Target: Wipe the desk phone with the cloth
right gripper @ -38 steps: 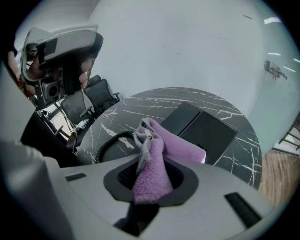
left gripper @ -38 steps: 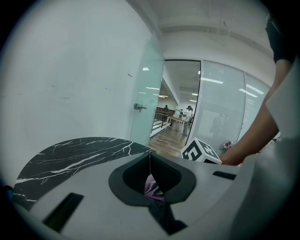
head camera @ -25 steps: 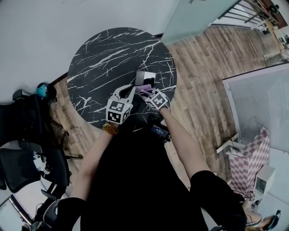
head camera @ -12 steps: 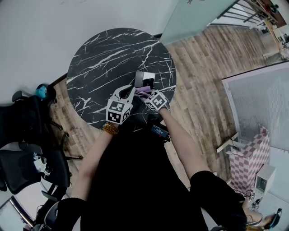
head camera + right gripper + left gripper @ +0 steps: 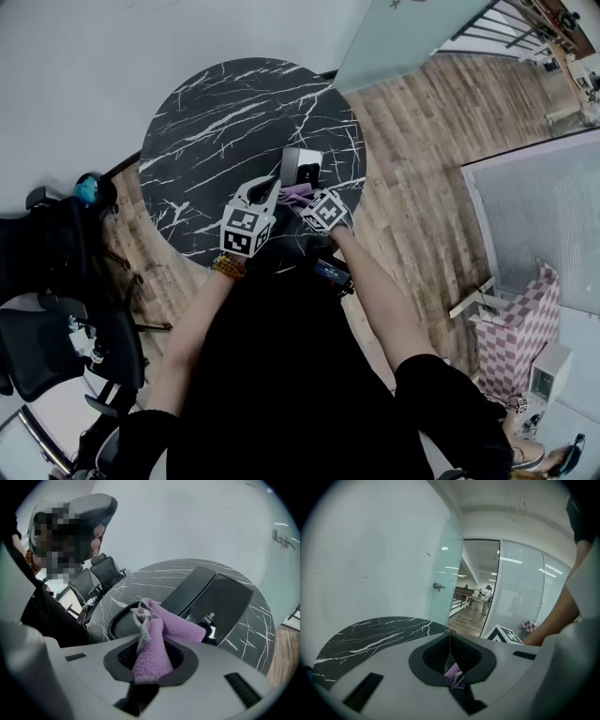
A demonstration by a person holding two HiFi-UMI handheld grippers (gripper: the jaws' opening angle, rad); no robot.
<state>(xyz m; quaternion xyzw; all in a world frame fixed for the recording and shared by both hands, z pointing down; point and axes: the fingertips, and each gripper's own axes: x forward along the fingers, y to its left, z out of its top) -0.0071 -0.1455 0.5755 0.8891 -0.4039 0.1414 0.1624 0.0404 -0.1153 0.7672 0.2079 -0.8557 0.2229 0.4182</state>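
Head view: over the last second my right claw (image 5: 302, 195) has crept a hair toward 5 o'clock, back toward me. The left claw (image 5: 275, 185) and the desk phone (image 5: 302, 167) have barely moved. I read that as a short wipe stroke at the phone's near edge. The wipe is under way, and most of the phone body is probably untouched.

- Right claw: clamped on the purple cloth (image 5: 178, 627). One fold is bunched up in the jaws, and the free end drapes toward 2 o'clock onto the phone's near edge.
- Left claw: in the left gripper view the jaws are pressed together at the tips and pinch nothing I can see. A scrap of the purple cloth shows through the gap below them.
- Phone: black, at the counter's (image 5: 216, 122) 4 o'clock edge, directly at 12 o'clock from both claws. Its coiled cord (image 5: 115, 620) loops at 9 o'clock of the cloth.
- Counter: round, black marble with white veins.

Writing: there is a small white mark on the phone next to the cloth's free end, too small to read. The claw cubes carry square marker patterns only, no text. No brand is legible anywhere.
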